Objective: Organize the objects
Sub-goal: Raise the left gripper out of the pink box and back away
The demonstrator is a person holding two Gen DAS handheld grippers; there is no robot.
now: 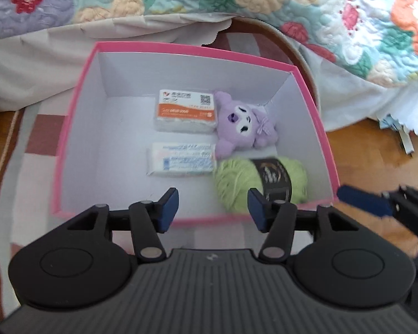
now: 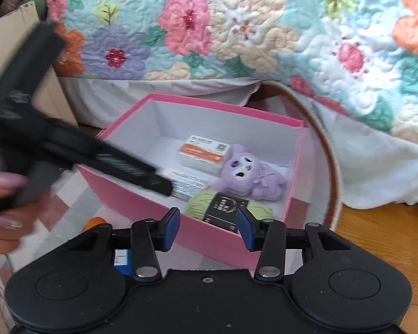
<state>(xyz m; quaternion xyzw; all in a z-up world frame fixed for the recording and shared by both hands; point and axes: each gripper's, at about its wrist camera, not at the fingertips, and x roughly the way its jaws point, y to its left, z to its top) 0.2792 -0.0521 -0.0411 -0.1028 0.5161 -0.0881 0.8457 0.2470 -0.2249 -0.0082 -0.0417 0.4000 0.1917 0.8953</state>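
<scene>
A pink box (image 1: 315, 128) with a white inside sits on the rug. In it lie an orange-and-white tissue pack (image 1: 185, 111), a purple plush toy (image 1: 242, 123), a white-and-blue tissue pack (image 1: 181, 160) and a green yarn ball (image 1: 237, 181) with a black label. My left gripper (image 1: 213, 203) hangs open over the box's near edge, nothing between its fingers. My right gripper (image 2: 207, 222) stands open and empty before the box's near wall (image 2: 209, 239), with the yarn ball (image 2: 197, 208) just beyond. A hand (image 2: 2, 203) holds the left gripper (image 2: 161, 186) over the box (image 2: 292, 194).
A floral quilt (image 2: 209, 27) and a white bed skirt (image 1: 28, 69) hang behind the box. The checked round rug (image 1: 41, 128) lies on a wooden floor (image 2: 390, 236). A small orange thing (image 2: 96, 221) lies on the rug left of the box; a cardboard box (image 2: 11, 33) stands far left.
</scene>
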